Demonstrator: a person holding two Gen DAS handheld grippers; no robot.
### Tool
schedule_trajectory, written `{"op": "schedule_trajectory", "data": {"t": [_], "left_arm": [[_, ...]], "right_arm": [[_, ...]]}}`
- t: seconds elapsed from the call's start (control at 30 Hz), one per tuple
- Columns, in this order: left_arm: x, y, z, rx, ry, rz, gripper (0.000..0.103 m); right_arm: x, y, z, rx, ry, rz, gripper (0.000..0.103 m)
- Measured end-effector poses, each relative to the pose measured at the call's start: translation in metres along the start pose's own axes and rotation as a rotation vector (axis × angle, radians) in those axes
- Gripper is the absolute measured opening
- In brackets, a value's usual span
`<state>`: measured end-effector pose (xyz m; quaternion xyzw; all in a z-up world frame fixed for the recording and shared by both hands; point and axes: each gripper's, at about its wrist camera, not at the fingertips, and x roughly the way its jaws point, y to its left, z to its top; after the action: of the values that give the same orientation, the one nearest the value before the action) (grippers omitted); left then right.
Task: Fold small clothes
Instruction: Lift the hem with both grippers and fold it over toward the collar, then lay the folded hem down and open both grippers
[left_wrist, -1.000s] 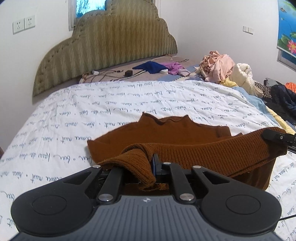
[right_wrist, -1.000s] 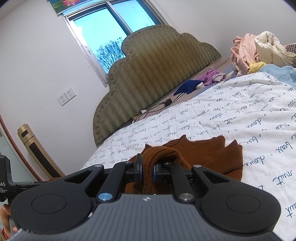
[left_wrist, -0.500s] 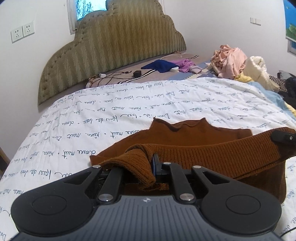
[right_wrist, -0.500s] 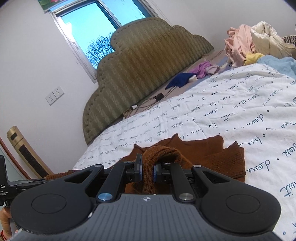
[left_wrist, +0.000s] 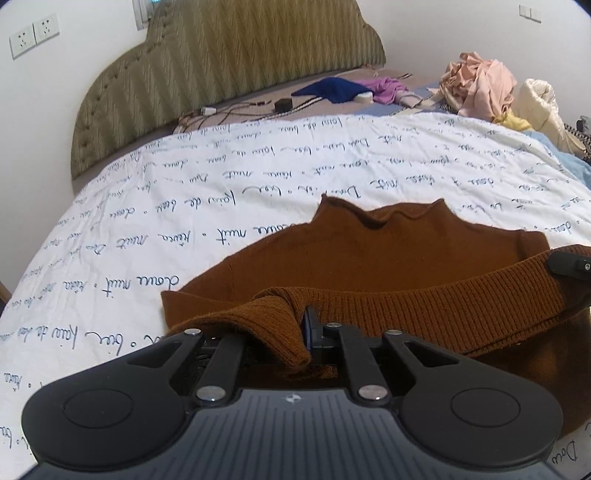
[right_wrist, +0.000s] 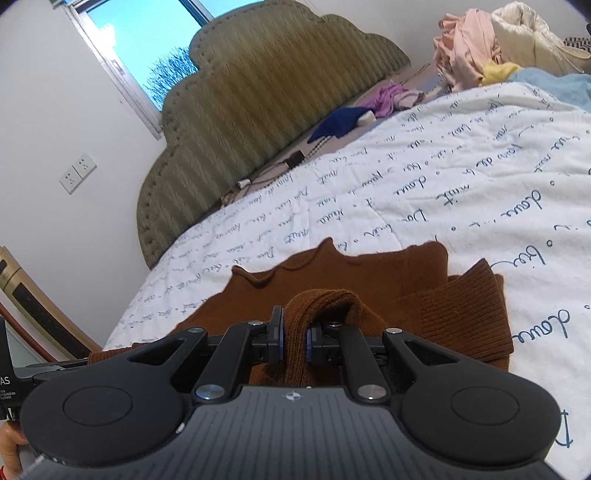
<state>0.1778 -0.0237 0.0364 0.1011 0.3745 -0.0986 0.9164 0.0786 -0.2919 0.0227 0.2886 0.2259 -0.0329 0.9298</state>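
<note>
A brown knit sweater lies on the white quilt with blue script, collar toward the headboard. My left gripper is shut on the sweater's ribbed hem at its left corner. The hem stretches taut to the right, where my right gripper's tip holds the other corner. In the right wrist view my right gripper is shut on a bunched fold of the ribbed hem, above the sweater body. A folded ribbed sleeve lies at the right.
A green padded headboard stands at the far end. Cables, a blue garment and a purple one lie near it. A pile of pink and cream clothes sits at the back right. The left gripper's body shows at the right wrist view's left edge.
Both grippers have carried the hem forward toward the collar and lower over the sweater body. Both stay shut on the hem.
</note>
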Motion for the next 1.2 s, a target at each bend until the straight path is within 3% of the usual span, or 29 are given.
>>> {"op": "schedule_trajectory", "data": {"t": [0.2,0.37,0.57,0.67,0.73,0.9,0.97,1.07,1.13,1.2], "left_arm": [[0.018,-0.003,0.001,0.005,0.031,0.011,0.011],[0.029,0.004,0.002,-0.048,0.058,0.004,0.011],[0.028,0.009,0.006,-0.066,0.023,0.027,0.011],[0.039,0.01,0.011,-0.086,0.056,0.02,0.011],[0.046,0.012,0.012,-0.1,0.081,0.014,0.013],[0.053,0.021,0.011,-0.148,0.11,-0.023,0.015],[0.053,0.03,0.011,-0.203,0.109,-0.063,0.019],[0.051,0.052,0.012,-0.324,0.098,-0.12,0.036],[0.049,0.065,0.012,-0.393,0.085,-0.143,0.054],[0.048,0.076,0.013,-0.439,0.069,-0.135,0.057]], "right_arm": [[0.016,-0.011,0.0,0.04,0.031,-0.007,0.016],[0.028,-0.014,0.001,0.056,0.059,-0.011,0.016],[0.038,-0.012,0.008,0.041,0.064,-0.015,0.016],[0.048,-0.016,0.015,0.064,0.07,-0.016,0.016],[0.059,-0.021,0.016,0.108,0.117,-0.009,0.021],[0.074,-0.034,0.013,0.202,0.171,0.034,0.047],[0.074,-0.036,0.013,0.23,0.169,0.056,0.052],[0.073,-0.04,0.016,0.281,0.167,0.1,0.06],[0.073,-0.043,0.017,0.312,0.165,0.121,0.061],[0.072,-0.047,0.02,0.345,0.16,0.143,0.064]]}}
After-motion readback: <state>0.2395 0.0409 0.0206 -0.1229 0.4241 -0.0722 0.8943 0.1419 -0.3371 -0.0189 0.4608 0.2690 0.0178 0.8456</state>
